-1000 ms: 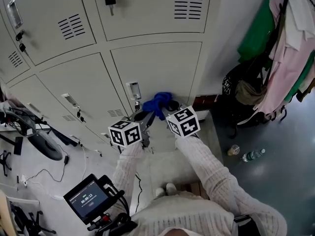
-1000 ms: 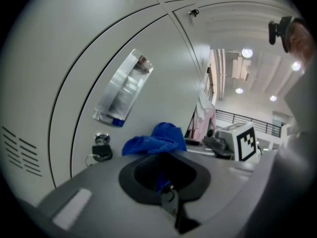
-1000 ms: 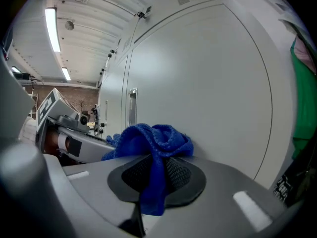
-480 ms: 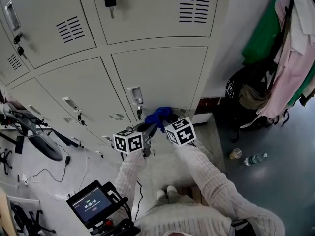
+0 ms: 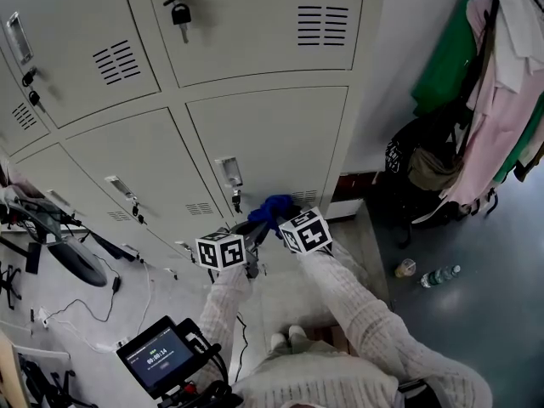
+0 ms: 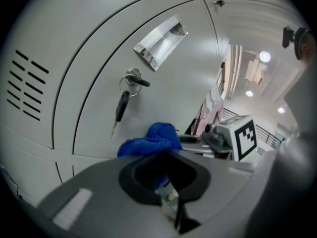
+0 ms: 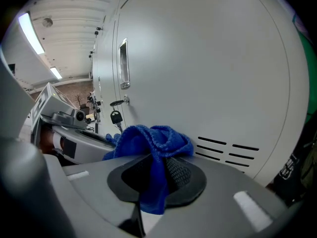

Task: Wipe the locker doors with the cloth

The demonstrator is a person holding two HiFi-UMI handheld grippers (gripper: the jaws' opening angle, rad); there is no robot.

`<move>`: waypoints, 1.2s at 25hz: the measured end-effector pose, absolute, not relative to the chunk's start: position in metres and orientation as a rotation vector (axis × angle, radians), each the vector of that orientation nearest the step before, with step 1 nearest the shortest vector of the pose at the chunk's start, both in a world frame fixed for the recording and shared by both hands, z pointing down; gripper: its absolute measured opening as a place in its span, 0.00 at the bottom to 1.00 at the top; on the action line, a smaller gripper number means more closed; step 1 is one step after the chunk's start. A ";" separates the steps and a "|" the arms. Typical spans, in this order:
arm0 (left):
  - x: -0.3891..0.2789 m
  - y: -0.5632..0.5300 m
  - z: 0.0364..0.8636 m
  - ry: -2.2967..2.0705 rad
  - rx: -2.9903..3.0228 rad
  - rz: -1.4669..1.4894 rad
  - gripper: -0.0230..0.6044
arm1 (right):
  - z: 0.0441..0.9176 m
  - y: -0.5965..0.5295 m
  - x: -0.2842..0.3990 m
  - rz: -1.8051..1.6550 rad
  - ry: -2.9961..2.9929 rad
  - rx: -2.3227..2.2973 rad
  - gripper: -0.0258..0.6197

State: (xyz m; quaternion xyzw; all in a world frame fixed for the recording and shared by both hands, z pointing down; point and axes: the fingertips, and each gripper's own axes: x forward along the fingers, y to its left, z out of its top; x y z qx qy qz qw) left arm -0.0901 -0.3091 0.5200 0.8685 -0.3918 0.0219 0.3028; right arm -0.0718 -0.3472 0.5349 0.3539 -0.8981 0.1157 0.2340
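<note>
A bunched blue cloth (image 5: 270,208) rests against the lower right locker door (image 5: 280,134), just below its handle recess (image 5: 228,171) and hanging key (image 5: 235,198). My right gripper (image 5: 278,217) is shut on the cloth (image 7: 151,143), whose folds spill over the jaws near the door's vent slots (image 7: 225,152). My left gripper (image 5: 252,229) sits close beside it, and a part of the same cloth (image 6: 148,142) runs down between its jaws. The key (image 6: 121,108) and handle recess (image 6: 159,41) hang above the cloth in the left gripper view. The right gripper's marker cube (image 6: 242,137) shows at the right there.
Clothes (image 5: 501,83) hang on the right above a black bag (image 5: 416,164). A bottle (image 5: 438,274) and a cup (image 5: 405,268) lie on the floor. A padlock (image 5: 180,11) hangs on the upper locker. A small screen (image 5: 157,358) and cables sit at the lower left.
Both grippers have carried the cloth down the door, from beside the handle recess to the level of the lower vent slots.
</note>
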 end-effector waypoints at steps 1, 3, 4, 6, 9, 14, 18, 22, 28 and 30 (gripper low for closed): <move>-0.087 -0.307 0.518 -1.025 2.310 0.064 0.05 | 0.532 -0.346 -0.069 0.305 -2.462 0.968 0.12; -0.079 -0.304 0.509 -1.000 2.345 0.071 0.05 | 0.521 -0.343 -0.061 0.273 -2.472 0.971 0.12; -0.074 -0.302 0.500 -0.989 2.374 0.074 0.05 | 0.512 -0.341 -0.057 0.255 -2.486 0.976 0.12; -0.064 -0.298 0.476 -0.962 2.458 0.090 0.05 | 0.488 -0.337 -0.047 0.204 -2.529 0.991 0.12; -0.048 -0.296 0.429 -0.919 2.603 0.104 0.05 | 0.440 -0.335 -0.031 0.084 -2.597 1.045 0.12; -0.019 -0.291 0.341 -0.904 2.841 0.036 0.05 | 0.346 -0.332 -0.002 -0.132 -2.706 1.181 0.12; -0.003 -0.289 0.273 -0.901 3.003 -0.110 0.05 | 0.271 -0.330 0.016 -0.348 -2.764 1.277 0.12; 0.003 -0.297 0.231 -0.940 3.098 -0.212 0.05 | 0.225 -0.336 0.024 -0.498 -2.771 1.330 0.12; 0.010 -0.307 0.205 -0.995 3.169 -0.234 0.05 | 0.196 -0.344 0.031 -0.630 -2.721 1.408 0.12; 0.010 -0.313 0.202 -1.036 3.184 -0.202 0.05 | 0.193 -0.351 0.031 -0.630 -2.714 1.412 0.12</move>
